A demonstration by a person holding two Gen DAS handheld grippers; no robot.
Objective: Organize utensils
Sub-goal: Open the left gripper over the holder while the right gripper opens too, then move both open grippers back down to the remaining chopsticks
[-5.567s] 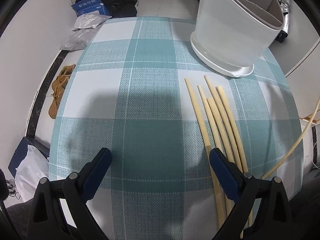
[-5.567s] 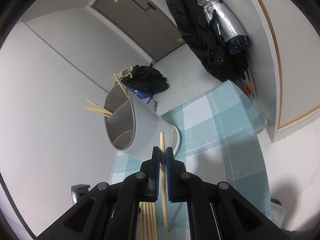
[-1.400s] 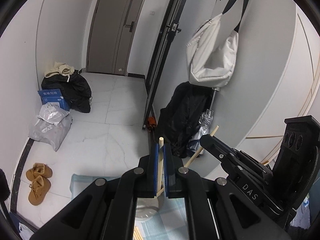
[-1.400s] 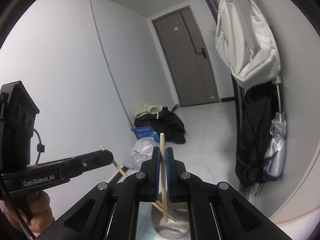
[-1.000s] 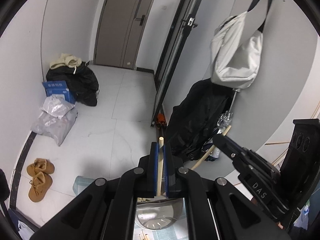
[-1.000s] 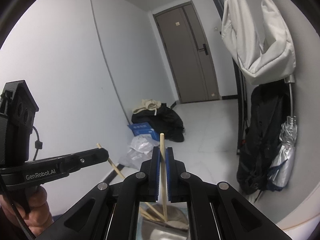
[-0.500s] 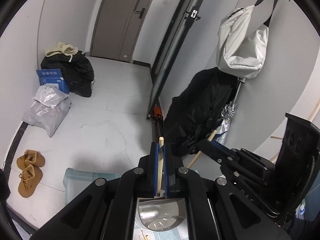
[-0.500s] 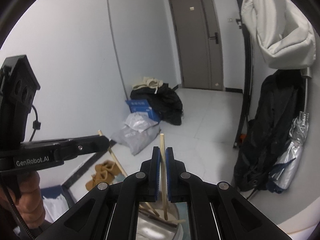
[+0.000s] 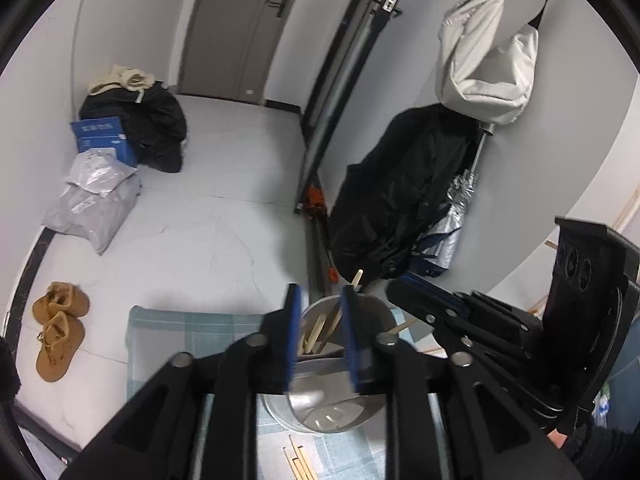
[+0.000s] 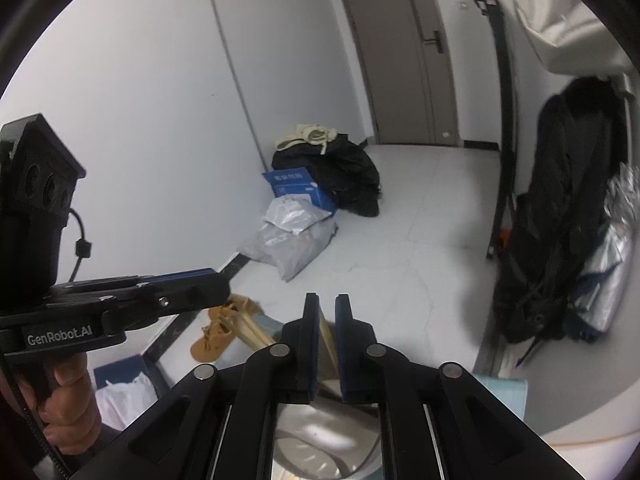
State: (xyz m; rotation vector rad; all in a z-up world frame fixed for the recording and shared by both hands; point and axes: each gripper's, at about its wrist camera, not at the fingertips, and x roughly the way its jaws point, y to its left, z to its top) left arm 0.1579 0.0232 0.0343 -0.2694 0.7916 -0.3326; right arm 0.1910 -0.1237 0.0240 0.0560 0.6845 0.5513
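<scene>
Both grippers hover right above the grey utensil holder [image 9: 352,404], which stands on the teal checked tablecloth [image 9: 168,320]. My left gripper [image 9: 320,332] is open and empty; several wooden chopsticks [image 9: 320,328] stand in the holder's far compartment below it. My right gripper [image 10: 327,344] is partly open; a blurred chopstick [image 10: 329,344] shows between its pads, loose. The holder's rim shows under it [image 10: 320,452]. Each gripper shows in the other's view: the right one [image 9: 404,284], the left one [image 10: 216,280].
More chopsticks [image 9: 300,464] lie on the cloth in front of the holder. Beyond the table edge is a white floor with tan boots [image 9: 56,332], bags [image 9: 96,196], a blue box [image 9: 102,138] and hanging coats [image 9: 400,200].
Both grippers have opened since half a second ago. The chopstick held upright in each one has left the pads and dropped toward the holder. Both views have tilted further down.
</scene>
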